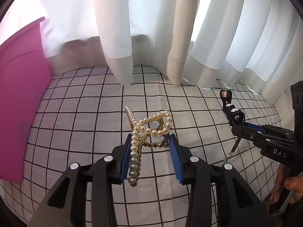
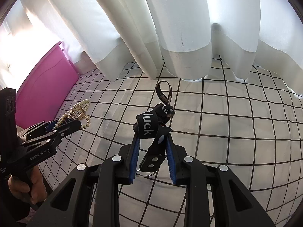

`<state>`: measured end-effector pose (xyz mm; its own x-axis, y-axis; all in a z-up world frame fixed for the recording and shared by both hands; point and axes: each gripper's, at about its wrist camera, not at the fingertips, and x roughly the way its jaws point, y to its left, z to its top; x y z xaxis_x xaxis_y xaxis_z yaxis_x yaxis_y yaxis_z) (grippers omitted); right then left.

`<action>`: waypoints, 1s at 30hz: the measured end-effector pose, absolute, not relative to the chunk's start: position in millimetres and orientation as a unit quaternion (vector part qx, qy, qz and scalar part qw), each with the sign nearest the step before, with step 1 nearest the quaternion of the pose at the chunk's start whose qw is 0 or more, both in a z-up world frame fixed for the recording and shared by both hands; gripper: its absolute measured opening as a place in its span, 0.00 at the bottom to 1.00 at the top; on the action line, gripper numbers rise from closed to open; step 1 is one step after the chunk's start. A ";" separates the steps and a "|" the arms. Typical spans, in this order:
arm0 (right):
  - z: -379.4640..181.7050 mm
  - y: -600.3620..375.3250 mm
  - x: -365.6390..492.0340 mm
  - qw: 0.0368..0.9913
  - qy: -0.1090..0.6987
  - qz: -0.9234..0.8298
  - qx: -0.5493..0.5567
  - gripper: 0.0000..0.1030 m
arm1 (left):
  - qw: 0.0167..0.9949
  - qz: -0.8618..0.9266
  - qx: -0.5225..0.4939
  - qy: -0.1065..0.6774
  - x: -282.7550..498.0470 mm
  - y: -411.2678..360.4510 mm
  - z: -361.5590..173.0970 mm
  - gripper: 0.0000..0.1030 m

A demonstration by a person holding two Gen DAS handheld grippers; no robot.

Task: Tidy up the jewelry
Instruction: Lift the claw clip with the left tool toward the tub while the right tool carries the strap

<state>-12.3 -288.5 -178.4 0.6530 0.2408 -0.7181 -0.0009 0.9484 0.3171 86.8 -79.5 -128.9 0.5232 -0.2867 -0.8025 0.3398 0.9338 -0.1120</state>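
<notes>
A gold hair claw clip set with pearls [image 1: 149, 124] is held above the checked cloth, with my left gripper [image 1: 151, 140] shut on its lower part. The same clip [image 2: 79, 111] shows at the left of the right wrist view, in the left gripper [image 2: 75, 125]. A black strap keychain [image 2: 151, 126] printed "luck", with a metal ring [image 2: 144, 174] at its lower end, is pinched in my right gripper [image 2: 152, 134]. In the left wrist view that keychain [image 1: 232, 111] sticks up from the right gripper [image 1: 239, 125] at the right.
A white cloth with a black grid [image 1: 85, 113] covers the surface. White curtains [image 1: 151, 37] hang along the back and touch the cloth. A pink box [image 1: 20, 98] stands at the left edge. A person's hand [image 2: 28, 185] grips the left handle.
</notes>
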 end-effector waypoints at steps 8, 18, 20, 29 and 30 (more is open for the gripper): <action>-150.5 -275.3 -32.6 0.907 0.391 0.098 0.123 0.26 | 0.891 -0.161 0.008 0.426 50.2 -70.8 -94.0 0.36; -93.9 -238.4 -43.9 0.919 0.346 0.162 0.099 0.26 | 0.922 -0.114 -0.024 0.370 4.4 -28.6 -24.2 0.36; -80.9 -225.8 -41.1 0.920 0.337 0.178 0.092 0.26 | 0.928 -0.101 -0.030 0.358 0.6 -15.7 -10.0 0.36; -20.4 -142.7 -0.5 0.918 0.291 0.259 0.070 0.26 | 0.947 -0.016 -0.049 0.316 11.1 66.2 43.7 0.36; -13.6 -131.2 6.2 0.917 0.287 0.268 0.069 0.26 | 0.947 -0.006 -0.055 0.316 15.4 78.5 47.4 0.36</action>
<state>6.2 -131.2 -13.6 0.6916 0.5307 -0.4899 -0.4520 0.8471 0.2796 15.4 78.5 47.4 0.8003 -0.0470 -0.5978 -0.0227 0.9938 -0.1086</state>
